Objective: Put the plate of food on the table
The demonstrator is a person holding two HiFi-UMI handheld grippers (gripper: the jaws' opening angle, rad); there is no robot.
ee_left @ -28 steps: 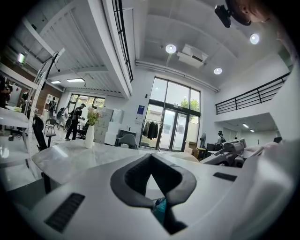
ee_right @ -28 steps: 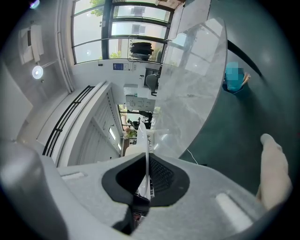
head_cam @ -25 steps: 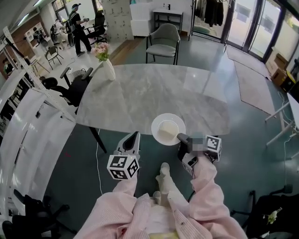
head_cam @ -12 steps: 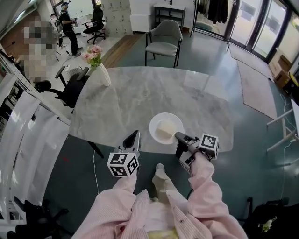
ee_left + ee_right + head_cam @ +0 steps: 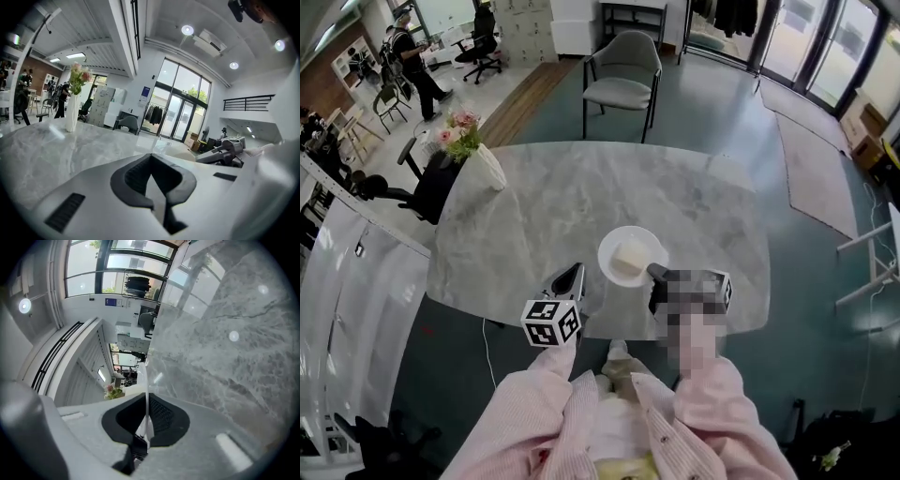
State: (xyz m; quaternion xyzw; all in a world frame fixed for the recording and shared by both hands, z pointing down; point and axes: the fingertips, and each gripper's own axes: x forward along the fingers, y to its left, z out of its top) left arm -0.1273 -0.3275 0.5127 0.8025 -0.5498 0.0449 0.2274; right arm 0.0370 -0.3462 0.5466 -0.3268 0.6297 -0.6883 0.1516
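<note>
Right gripper (image 5: 653,274) pinches plate (image 5: 610,243) rim so food (image 5: 632,257) sits level over table (image 5: 534,192). Left gripper (image 5: 569,279) spare left of plate, jaws together, empty.

The pale food (image 5: 630,255) on the round white plate (image 5: 612,241) is too small to identify; a blur covers most of the right tongs (image 5: 654,275) clamping its rim.

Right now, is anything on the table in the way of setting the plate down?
Nothing visible. The right claw grips the plate by its rim over bare marble at the edge of the table; the only other thing there, a vase of flowers, stands at the far left corner.
</note>
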